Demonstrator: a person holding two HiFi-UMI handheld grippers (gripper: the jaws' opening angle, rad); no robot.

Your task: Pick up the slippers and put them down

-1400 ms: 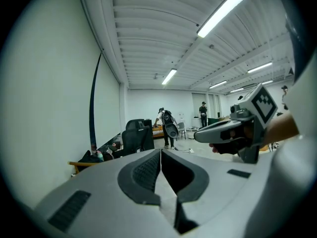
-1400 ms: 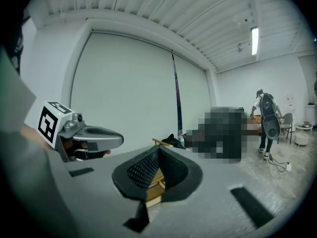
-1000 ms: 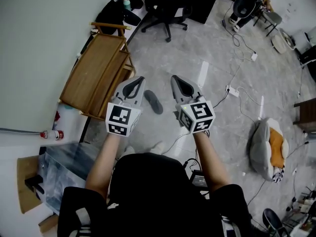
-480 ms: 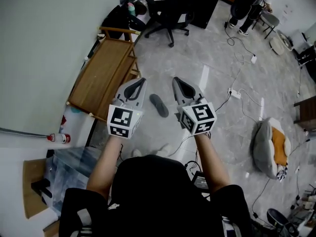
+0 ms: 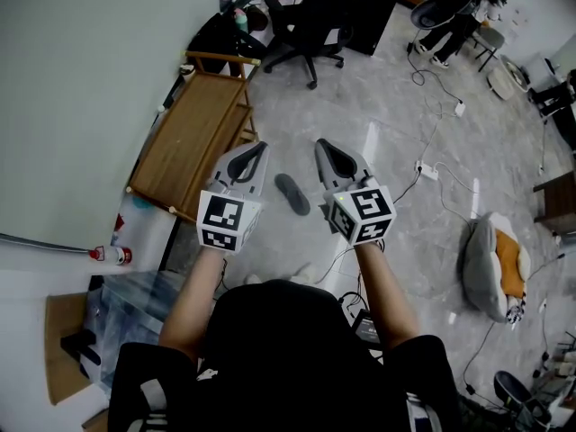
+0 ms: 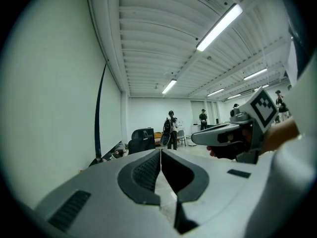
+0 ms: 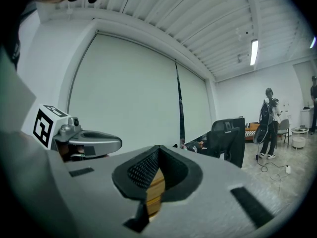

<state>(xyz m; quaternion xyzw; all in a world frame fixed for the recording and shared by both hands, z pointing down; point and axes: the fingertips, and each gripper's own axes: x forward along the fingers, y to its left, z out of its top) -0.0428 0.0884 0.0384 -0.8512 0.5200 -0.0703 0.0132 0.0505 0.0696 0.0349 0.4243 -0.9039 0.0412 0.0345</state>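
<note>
One dark grey slipper (image 5: 292, 193) lies on the grey floor, seen between and beyond my two grippers in the head view. My left gripper (image 5: 259, 146) and right gripper (image 5: 320, 143) are held side by side in the air above it, both pointing forward and nearly level. The left gripper (image 6: 161, 151) has its jaws together with nothing in them. The right gripper (image 7: 158, 148) is also shut and empty. Neither gripper view shows the slipper. I see no second slipper.
A low wooden bench (image 5: 193, 138) stands against the wall at left. A black office chair (image 5: 310, 25) is farther ahead. Cables and a power strip (image 5: 426, 169) cross the floor at right, near a grey and orange cushion (image 5: 493, 268). People stand at the far end of the room (image 6: 171, 129).
Both grippers stay shut and side by side. The bench and slipper have slid slightly right in the head view as the person and both hands moved together.
</note>
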